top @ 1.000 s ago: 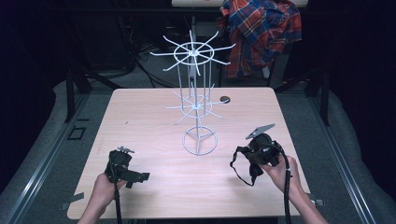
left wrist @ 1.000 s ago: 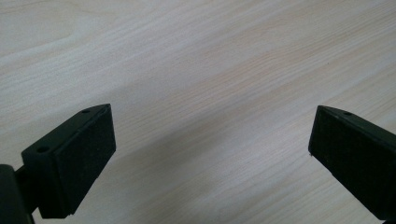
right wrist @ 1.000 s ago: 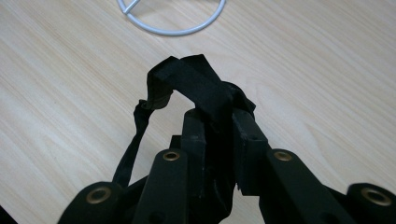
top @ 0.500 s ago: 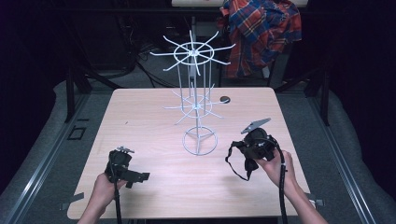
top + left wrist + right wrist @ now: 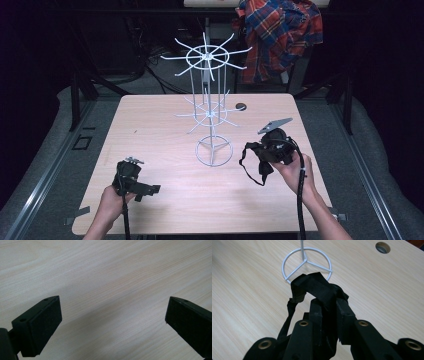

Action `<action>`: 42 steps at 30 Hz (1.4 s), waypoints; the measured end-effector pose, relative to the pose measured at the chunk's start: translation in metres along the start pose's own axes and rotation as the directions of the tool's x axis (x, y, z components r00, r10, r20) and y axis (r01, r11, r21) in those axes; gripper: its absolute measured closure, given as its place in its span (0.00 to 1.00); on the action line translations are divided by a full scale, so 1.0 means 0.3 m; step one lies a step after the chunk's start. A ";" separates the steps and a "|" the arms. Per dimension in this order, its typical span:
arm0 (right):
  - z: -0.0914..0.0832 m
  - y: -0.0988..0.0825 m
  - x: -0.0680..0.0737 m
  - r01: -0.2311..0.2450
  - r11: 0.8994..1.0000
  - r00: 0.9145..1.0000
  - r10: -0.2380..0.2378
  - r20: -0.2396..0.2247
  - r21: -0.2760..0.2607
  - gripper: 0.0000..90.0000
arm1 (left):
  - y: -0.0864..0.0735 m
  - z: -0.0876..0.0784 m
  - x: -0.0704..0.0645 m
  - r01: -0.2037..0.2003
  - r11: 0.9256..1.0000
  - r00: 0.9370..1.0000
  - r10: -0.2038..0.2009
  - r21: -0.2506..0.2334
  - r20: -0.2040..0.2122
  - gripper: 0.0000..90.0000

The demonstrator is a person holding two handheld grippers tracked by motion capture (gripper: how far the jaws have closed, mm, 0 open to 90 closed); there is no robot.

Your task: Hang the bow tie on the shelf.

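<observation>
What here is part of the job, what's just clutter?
In play:
right gripper, jaws shut on black strap
white wire rack, probably where it hangs
left gripper, jaws open, idle

Lying about:
plaid shirt behind table
table hole

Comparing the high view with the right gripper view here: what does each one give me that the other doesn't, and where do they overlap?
High view alone: the white wire stand's spoked tiers, the red plaid shirt behind the table, and the left gripper low over the wood.

Right gripper view alone: the right gripper seen close, jaws shut on the black fabric strap.

Shared: the pale wooden table, the stand's ring base, the round table hole.
</observation>
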State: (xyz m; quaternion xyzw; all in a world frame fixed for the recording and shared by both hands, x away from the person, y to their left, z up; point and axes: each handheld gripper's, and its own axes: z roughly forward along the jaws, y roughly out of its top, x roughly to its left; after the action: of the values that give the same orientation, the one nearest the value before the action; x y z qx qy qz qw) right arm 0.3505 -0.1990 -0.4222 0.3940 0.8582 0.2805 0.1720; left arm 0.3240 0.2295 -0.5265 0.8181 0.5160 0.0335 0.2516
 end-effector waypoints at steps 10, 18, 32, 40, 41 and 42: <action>-0.022 0.033 -0.005 -0.005 1.000 1.000 0.005 -0.001 -0.029 0.86 | 0.000 0.000 0.001 0.000 1.000 1.000 0.000 0.001 0.000 0.01; -0.035 0.055 -0.005 0.002 0.999 1.000 -0.001 0.007 -0.037 0.86 | 0.000 0.001 0.000 0.000 1.000 1.000 0.000 0.002 0.000 0.01; -0.063 0.110 -0.003 0.007 0.997 1.000 -0.006 0.009 -0.080 0.86 | 0.001 0.001 -0.001 -0.003 1.000 1.000 0.003 0.003 -0.002 0.01; -0.084 0.140 -0.007 0.003 0.994 1.000 -0.002 0.014 -0.109 0.86 | 0.001 0.001 -0.001 -0.003 1.000 1.000 0.003 0.003 -0.002 0.01; -0.084 0.140 -0.007 0.003 0.994 1.000 -0.002 0.014 -0.109 0.86 | 0.001 0.001 -0.001 -0.003 1.000 1.000 0.003 0.003 -0.002 0.01; -0.088 0.149 -0.010 0.006 0.994 1.000 -0.005 0.014 -0.110 0.86 | 0.001 0.001 -0.001 -0.003 1.000 1.000 0.003 0.003 -0.002 0.01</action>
State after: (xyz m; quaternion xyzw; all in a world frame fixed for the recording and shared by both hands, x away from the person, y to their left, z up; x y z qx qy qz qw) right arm 0.3645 -0.1866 -0.3738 0.3833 0.8413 0.3243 0.2002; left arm 0.3242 0.2290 -0.5266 0.8193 0.5150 0.0339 0.2500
